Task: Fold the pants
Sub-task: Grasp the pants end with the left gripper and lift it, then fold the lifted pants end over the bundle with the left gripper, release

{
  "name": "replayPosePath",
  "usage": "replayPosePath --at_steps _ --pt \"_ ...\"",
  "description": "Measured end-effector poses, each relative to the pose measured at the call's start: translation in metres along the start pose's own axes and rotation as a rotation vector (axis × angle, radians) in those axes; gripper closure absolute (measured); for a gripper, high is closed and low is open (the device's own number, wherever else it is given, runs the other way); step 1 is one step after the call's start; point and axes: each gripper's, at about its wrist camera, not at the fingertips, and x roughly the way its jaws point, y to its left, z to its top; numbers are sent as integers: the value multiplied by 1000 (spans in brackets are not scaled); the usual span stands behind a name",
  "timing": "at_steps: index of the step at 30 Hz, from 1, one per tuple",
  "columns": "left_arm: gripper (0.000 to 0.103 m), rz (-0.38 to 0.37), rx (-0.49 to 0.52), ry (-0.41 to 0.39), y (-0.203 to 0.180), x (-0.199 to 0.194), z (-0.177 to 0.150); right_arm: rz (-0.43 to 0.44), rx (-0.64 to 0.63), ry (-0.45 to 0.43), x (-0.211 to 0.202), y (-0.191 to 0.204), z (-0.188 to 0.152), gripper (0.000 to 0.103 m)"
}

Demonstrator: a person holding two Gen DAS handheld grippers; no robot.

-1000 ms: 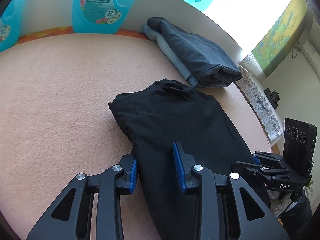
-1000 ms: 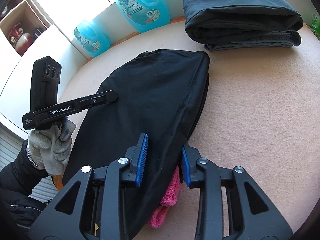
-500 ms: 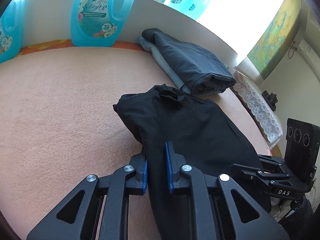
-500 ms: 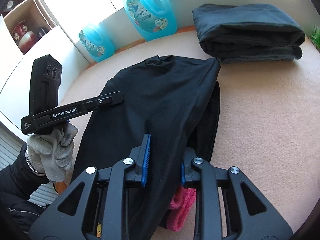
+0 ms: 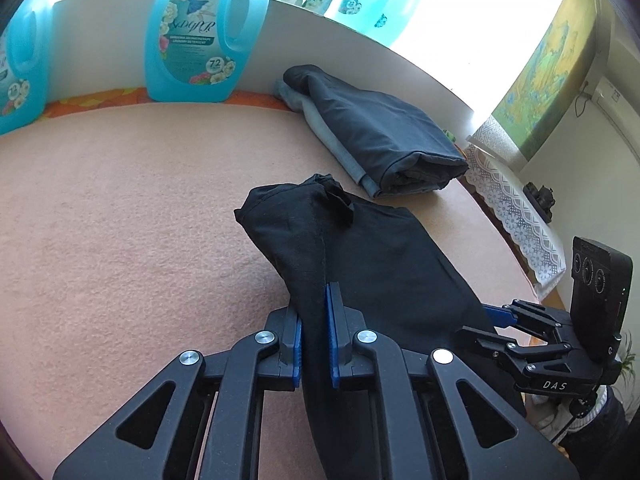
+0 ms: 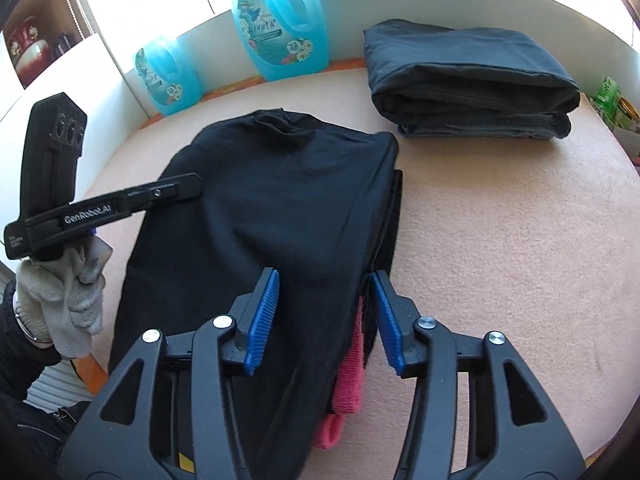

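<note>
The black pants (image 5: 372, 264) lie on the peach cloth of the table (image 5: 120, 240), their far end bunched near the middle. My left gripper (image 5: 314, 322) is shut on the pants' left edge and pulls a ridge of cloth up. In the right wrist view the pants (image 6: 280, 200) run from the near edge toward the bottles. My right gripper (image 6: 326, 312) is open, its blue pads either side of the pants' right edge. The left gripper also shows in the right wrist view (image 6: 176, 190), and the right gripper shows in the left wrist view (image 5: 496, 314).
A folded stack of dark grey garments (image 6: 472, 80) lies at the far right of the table. Blue detergent bottles (image 6: 280, 28) stand along the white back wall. A pink cloth (image 6: 346, 384) hangs under the pants at the near edge. A lace-covered shelf (image 5: 516, 208) stands beyond the table.
My left gripper closed on the pants' edge and lifted it. My right gripper closed on the right edge half a second ago and has now opened again.
</note>
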Motion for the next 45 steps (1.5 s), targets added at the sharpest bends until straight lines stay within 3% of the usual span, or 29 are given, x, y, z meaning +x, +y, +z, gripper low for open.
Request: replayPosePath --at_steps 1,3,5,7,9,11,15,20,29,38,45 --pt "95 3 2 1 0 1 -1 14 26 25 6 -6 -1 33" --pt "95 1 -5 6 3 3 -2 88 58 2 8 -15 -3 31" --pt "95 4 -11 10 6 5 -4 153 44 2 11 -11 -3 34" --pt "95 8 -14 13 8 7 -5 145 11 -6 13 -2 -3 36" --pt "95 8 -18 14 9 8 -6 152 8 -8 14 1 -3 52" --pt "95 7 -24 7 10 6 -6 167 48 -36 9 -2 -2 61" --pt "95 8 -3 -19 0 -4 -4 152 6 -93 -13 12 3 89" --pt "95 9 29 -57 -14 -19 -1 106 -47 -92 -23 30 4 90" --pt "96 8 101 -149 -41 -55 12 62 -97 -201 -66 47 4 91" --pt "96 -32 199 -257 -82 -85 55 -43 -150 -366 -135 54 25 91" --pt "96 -69 265 -336 -123 -81 100 -162 -183 -456 -172 41 68 91"
